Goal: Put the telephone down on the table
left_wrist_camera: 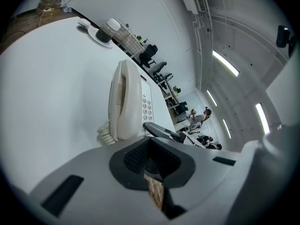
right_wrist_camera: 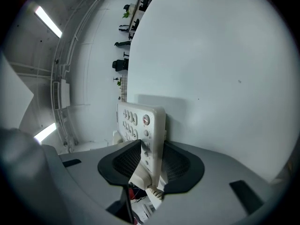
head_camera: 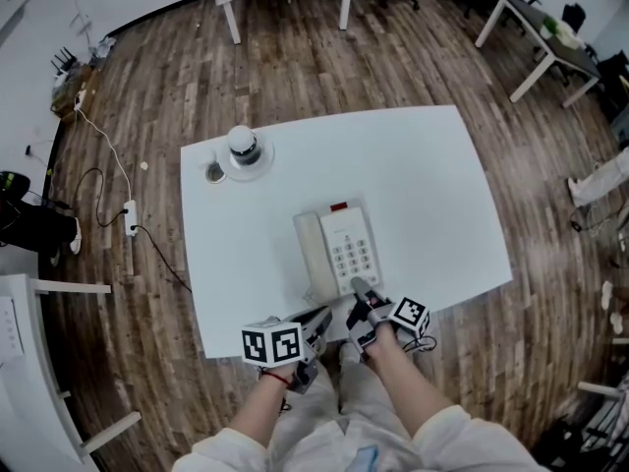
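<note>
Telephone [head_camera: 339, 252] sits on table [head_camera: 423, 165], clamped in right tongs [head_camera: 360, 289]; left tongs [head_camera: 321, 314] clenched empty.

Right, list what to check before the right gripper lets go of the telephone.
1. Telephone lying flat on the table: ok, by the head view.
2. Handset seated in its cradle: ok.
3. Right gripper shut on the telephone's near edge: ok.
4. Left gripper shut, empty, off the telephone: ok.
5. Coiled cord clear of the right gripper: cannot tell.
</note>
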